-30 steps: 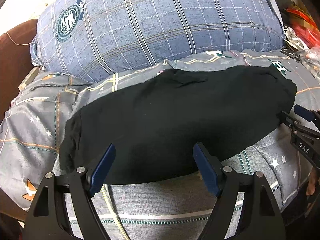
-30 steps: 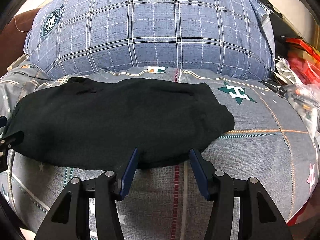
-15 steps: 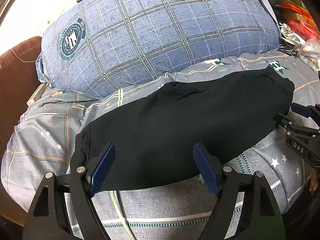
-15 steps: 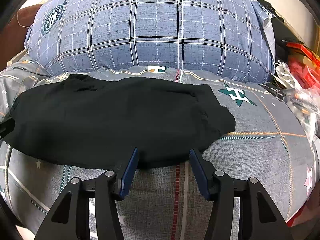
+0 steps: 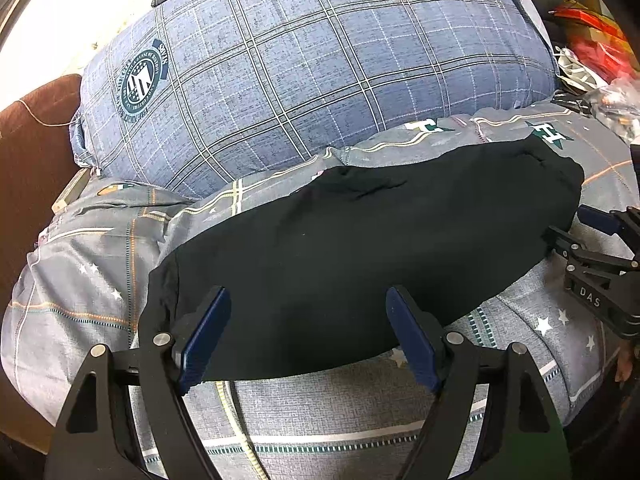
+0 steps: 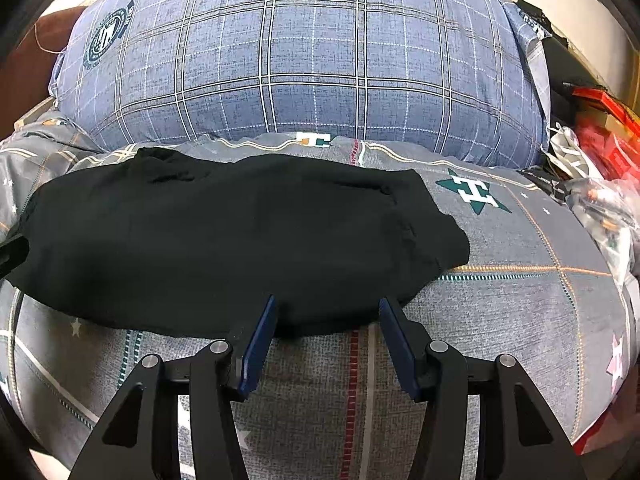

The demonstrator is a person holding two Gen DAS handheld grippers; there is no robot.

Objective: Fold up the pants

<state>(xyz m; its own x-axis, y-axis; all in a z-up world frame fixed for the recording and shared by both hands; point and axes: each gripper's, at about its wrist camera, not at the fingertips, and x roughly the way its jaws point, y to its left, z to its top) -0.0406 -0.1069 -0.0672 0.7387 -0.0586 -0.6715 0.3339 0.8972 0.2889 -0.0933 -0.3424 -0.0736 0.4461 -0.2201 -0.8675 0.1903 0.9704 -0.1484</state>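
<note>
1. The pants [image 5: 360, 256] are seen lying as a long, dark, already narrowed strip across the grey patterned bedcover [image 5: 328, 412] of a bed, in front of a blue plaid pillow [image 5: 320, 64]. The step in hand is judged to be the pause before a further fold — nothing is lifted yet.

2. The left gripper [image 5: 308, 336] is held with its jaws wide apart and empty; the near hem of the strip lies between and just ahead of them, close to the strip's left end.

3. The right gripper [image 6: 326, 338] is likewise held with jaws apart, clamped on nothing; the near edge by the right end sits just between the tips.

4. Both grippers are pitched downward toward the cloth.

5. For the next move, each near edge would need to be pinched through all layers — then one end carried over the other.
</note>
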